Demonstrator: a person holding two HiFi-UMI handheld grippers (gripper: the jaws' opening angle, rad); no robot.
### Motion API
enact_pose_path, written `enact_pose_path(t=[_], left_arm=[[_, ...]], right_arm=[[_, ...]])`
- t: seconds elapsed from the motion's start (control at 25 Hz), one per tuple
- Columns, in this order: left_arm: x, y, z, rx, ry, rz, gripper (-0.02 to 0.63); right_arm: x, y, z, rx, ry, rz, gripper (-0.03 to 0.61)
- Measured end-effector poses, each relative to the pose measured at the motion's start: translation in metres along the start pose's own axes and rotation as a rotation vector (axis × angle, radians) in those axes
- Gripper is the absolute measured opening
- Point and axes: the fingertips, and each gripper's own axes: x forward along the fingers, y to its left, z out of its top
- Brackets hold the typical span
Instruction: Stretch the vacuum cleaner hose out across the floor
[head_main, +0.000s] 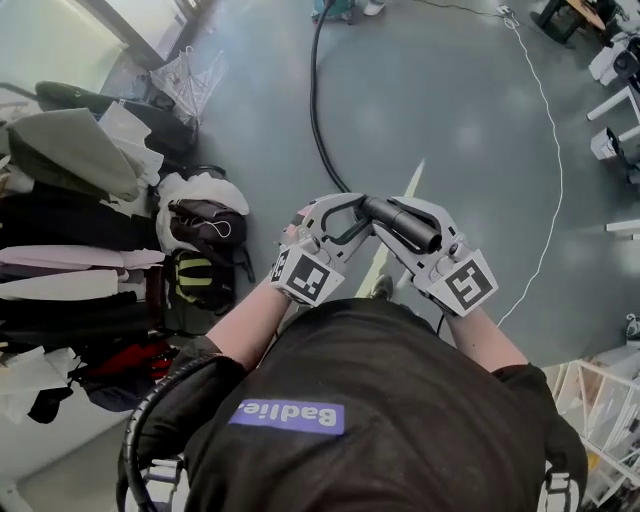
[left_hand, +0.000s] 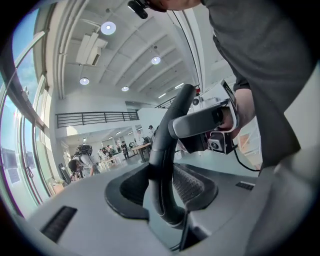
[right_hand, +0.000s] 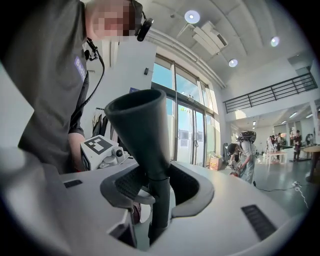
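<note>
The black vacuum hose (head_main: 316, 110) runs from the far floor toward me and rises to my hands. In the head view my left gripper (head_main: 345, 215) and right gripper (head_main: 398, 222) meet at chest height around its end. In the left gripper view the curved black hose (left_hand: 165, 150) sits between the pads, and my left gripper (left_hand: 167, 187) is shut on it. The right gripper view shows the funnel-shaped nozzle (right_hand: 142, 130) standing upright between the jaws of my right gripper (right_hand: 157, 192). Those jaws stand apart, with a gap beside the tube.
Bags and clothing (head_main: 100, 250) are piled along the left. A ribbed black hose (head_main: 140, 420) curls by my left side. A thin white cable (head_main: 552, 150) crosses the grey floor on the right, near white furniture legs (head_main: 612, 100). A person with a backpack (right_hand: 245, 155) bends in the background.
</note>
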Motion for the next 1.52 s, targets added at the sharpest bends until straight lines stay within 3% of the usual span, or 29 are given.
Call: enact_pose_path(t=[0.24, 0.4, 0.64, 0.84, 1.04, 1.28, 1.52], left_arm=[[-0.092, 0.008, -0.012, -0.05, -0.095, 0.011, 0.154], [-0.136, 0.003, -0.03, -0.082, -0.107, 0.006, 0.154], [-0.165, -0.013, -0.026, -0.092, -0.112, 0.026, 0.155], [-0.153, -0.035, -0.016, -0.07, -0.082, 0.029, 0.156], [-0.113, -0.09, -0.02, 0.0, -0.006, -0.014, 0.156], [-0.053, -0.158, -0.011, -0.035, 0.106, -0.013, 0.156], [-0.018, -0.198, -0.007, -0.057, 0.177, -0.039, 0.156]], right_arm=[[0.048, 0.075, 0.008, 0.015, 0.057, -0.082, 0.155], [0.054, 0.109, 0.005, 0.049, 0.09, -0.158, 0.155], [0.048, 0.153, 0.021, 0.049, 0.096, -0.154, 0.155], [0.022, 0.157, 0.025, 0.054, 0.075, -0.144, 0.155], [-0.04, 0.146, 0.002, 0.081, 0.054, -0.136, 0.155], [-0.125, 0.124, -0.025, 0.128, 0.014, -0.11, 0.155], [-0.173, 0.109, -0.04, 0.166, -0.005, -0.098, 0.155]])
